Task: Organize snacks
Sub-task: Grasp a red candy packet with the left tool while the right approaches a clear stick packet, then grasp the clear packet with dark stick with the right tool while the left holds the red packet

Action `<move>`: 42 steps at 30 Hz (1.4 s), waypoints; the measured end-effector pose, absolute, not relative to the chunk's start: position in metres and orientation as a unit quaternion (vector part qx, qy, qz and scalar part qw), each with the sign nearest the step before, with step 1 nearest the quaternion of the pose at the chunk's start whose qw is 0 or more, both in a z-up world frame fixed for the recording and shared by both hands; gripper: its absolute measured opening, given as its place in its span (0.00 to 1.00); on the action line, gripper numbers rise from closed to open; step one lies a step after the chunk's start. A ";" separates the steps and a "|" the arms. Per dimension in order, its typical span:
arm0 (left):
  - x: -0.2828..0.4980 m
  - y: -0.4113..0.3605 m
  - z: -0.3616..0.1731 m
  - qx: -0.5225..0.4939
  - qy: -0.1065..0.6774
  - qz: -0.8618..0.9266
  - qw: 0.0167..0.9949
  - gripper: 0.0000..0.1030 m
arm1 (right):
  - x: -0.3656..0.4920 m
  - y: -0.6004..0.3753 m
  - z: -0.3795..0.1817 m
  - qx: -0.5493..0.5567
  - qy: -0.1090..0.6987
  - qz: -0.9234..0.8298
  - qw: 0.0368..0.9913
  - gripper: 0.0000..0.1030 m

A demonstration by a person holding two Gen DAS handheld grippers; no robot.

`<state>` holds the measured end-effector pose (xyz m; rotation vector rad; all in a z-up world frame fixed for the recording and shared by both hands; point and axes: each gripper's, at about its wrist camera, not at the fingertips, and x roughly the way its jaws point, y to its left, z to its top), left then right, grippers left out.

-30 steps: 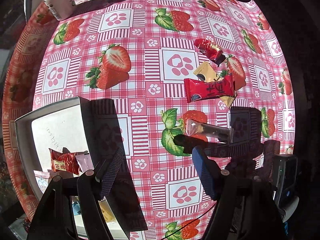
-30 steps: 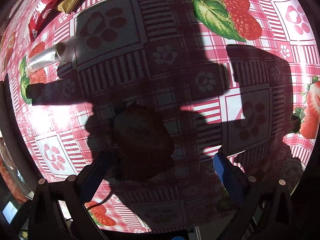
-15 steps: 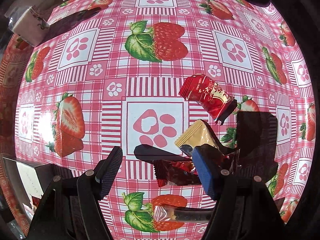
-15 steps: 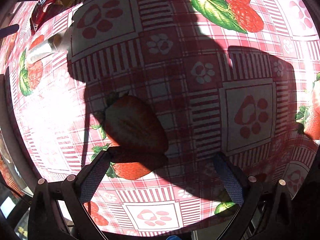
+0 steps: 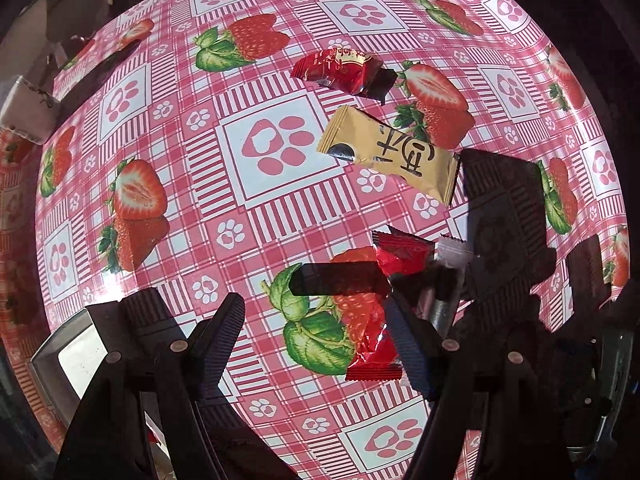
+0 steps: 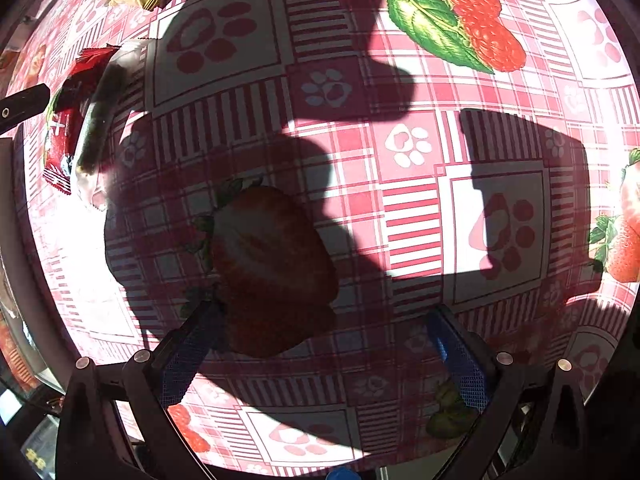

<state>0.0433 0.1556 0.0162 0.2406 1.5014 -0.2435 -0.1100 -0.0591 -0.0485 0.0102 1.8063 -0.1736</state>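
Our left tongs [image 5: 316, 336] hang wide over the counter's pink checked strawberry-print cloth [image 5: 276, 160], pads touching nothing. A long red foil snack packet [image 5: 376, 344] lies between the pads, close against the right-hand one, with a clear-wrapped dark snack stick [image 5: 444, 300] just beside it. Farther off we see a tan wrapper with dark lettering [image 5: 396, 152] and a crumpled red foil sweet [image 5: 340, 72], near each other but apart. A grey open box [image 5: 52, 356] sits at the lower left edge. Our right tongs [image 6: 316, 344] also stand wide over bare cloth, holding nothing.
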 end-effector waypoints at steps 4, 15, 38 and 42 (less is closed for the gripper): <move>0.043 0.145 0.001 0.093 0.692 -0.109 0.708 0.78 | -0.112 -0.063 -0.043 0.004 0.784 -0.075 0.616 1.00; 0.036 0.121 -0.010 0.134 0.701 -0.112 0.692 0.78 | -0.104 -0.065 -0.038 0.003 0.784 -0.074 0.617 1.00; -0.075 0.123 -0.016 0.108 0.700 -0.051 0.704 0.56 | -0.111 -0.059 -0.027 -0.001 0.761 -0.076 0.644 1.00; -0.074 0.158 -0.019 0.079 0.704 -0.041 0.705 0.69 | -0.089 -0.056 -0.023 0.076 0.770 -0.068 0.630 1.00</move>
